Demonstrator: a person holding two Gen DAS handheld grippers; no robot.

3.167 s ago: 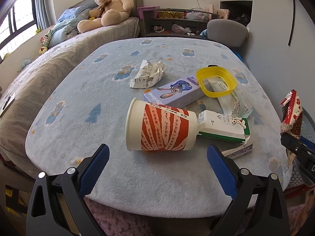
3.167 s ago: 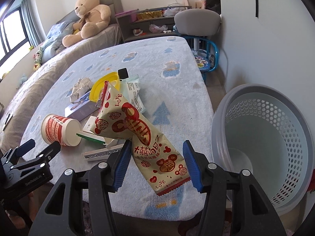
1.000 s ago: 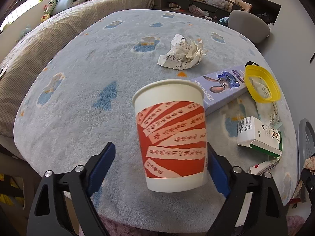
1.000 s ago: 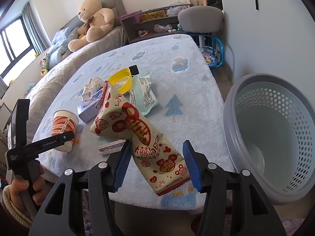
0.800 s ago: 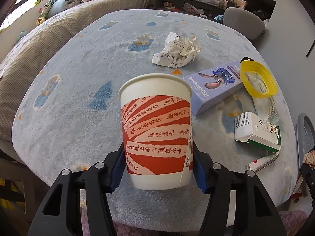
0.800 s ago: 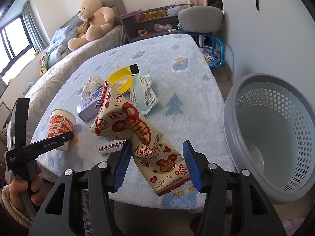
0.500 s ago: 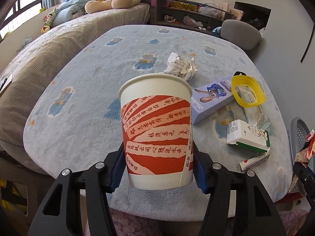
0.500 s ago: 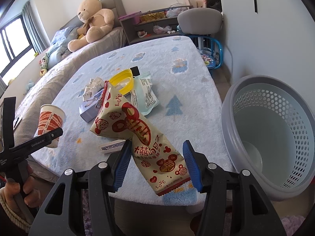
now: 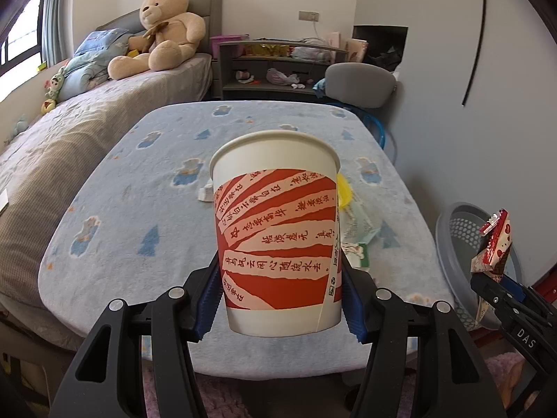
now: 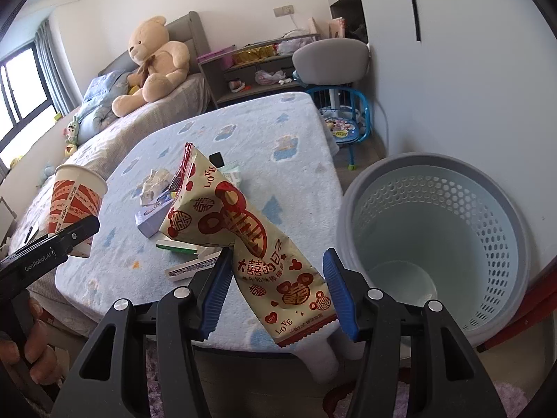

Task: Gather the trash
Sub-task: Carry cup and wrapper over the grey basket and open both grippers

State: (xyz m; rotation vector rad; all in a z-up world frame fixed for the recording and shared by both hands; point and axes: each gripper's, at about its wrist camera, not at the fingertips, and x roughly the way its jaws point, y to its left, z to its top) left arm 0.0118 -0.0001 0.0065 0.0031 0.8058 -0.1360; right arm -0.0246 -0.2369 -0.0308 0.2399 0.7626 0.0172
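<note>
Claws number two: left claw (image 9: 280,299) clamps one cup (image 9: 276,233), right claw (image 10: 275,292) one wrapper (image 10: 243,230).

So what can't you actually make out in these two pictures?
- Left wrist view: the paper cup hides most of the trash lying behind it.
- Left wrist view: the basket, cut off by the right gripper.
- Right wrist view: the snack wrapper covers the litter behind it.
- Both views: the cup's inside.
</note>
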